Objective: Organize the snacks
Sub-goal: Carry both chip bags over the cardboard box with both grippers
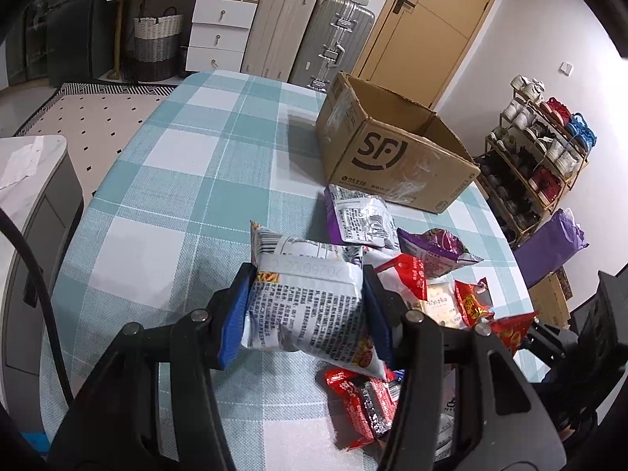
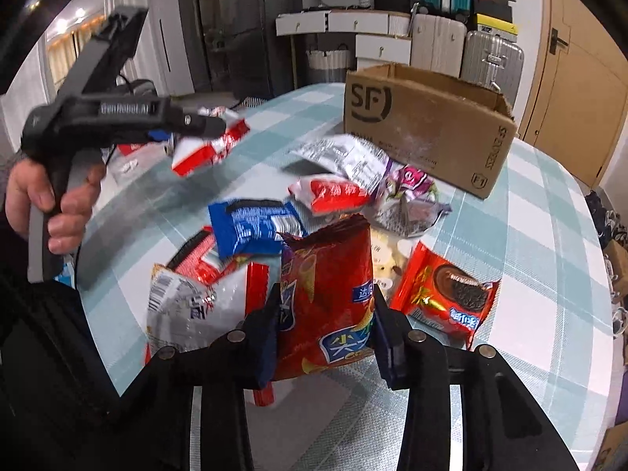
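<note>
Right claw (image 2: pixel 325 327) clamped around red snack bag (image 2: pixel 327 274); left claw (image 1: pixel 306 306) gripping white packet (image 1: pixel 310 298).

Checked table (image 1: pixel 165 180) — snacks (image 2: pixel 251 227), box (image 1: pixel 392 157)

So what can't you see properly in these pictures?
- Inside of the cardboard box: both views, its own walls hide it.
- Front of the white snack bag in the left gripper: left view shows only its printed back.
- Snacks under the red chip bag in the right gripper: right view, covered.
- Silver packet near the box: right view, blurred.
</note>
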Available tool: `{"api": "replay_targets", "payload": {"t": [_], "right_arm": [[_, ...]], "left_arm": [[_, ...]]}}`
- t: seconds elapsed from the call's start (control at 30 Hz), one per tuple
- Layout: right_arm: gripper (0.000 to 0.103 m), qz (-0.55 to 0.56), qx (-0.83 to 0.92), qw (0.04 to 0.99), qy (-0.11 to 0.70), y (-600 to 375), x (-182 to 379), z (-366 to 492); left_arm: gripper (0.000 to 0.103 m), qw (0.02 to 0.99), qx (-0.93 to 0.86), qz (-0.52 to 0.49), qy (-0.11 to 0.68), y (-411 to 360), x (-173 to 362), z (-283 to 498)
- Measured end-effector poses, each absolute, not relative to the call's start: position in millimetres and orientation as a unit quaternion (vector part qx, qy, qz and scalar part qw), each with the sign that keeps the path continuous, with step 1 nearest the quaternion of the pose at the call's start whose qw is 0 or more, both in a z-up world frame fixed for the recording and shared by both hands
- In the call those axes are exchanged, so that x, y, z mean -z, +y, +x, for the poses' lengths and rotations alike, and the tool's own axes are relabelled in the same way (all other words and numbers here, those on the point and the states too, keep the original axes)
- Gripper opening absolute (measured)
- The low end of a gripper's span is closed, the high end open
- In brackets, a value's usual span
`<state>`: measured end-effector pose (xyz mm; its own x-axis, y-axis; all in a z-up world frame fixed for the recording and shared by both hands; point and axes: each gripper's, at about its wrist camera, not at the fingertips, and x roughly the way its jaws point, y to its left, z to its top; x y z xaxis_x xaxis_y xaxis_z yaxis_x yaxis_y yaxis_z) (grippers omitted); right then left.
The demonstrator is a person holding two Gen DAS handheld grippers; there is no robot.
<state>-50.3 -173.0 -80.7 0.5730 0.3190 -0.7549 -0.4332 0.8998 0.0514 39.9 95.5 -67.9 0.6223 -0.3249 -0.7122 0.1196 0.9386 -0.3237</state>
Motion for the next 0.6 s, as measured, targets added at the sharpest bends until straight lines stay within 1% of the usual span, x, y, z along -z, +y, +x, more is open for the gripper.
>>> {"api": "replay_targets", "payload": {"t": [0.27,0.6], "right_arm": [[0.04,-0.032,-0.207,0.888,0.408,-185.8,75.0,-47.7],[0.04,0.009,-0.206,0.902,0.38,-196.4,57.1,-52.2]], "left_arm": [[0.05,0.895,0.125,-0.111,0.414,86.9,67.3,37.4],[0.05,0.902,0.131,-0.099,0.4,72.0,56.4,27.9]]}}
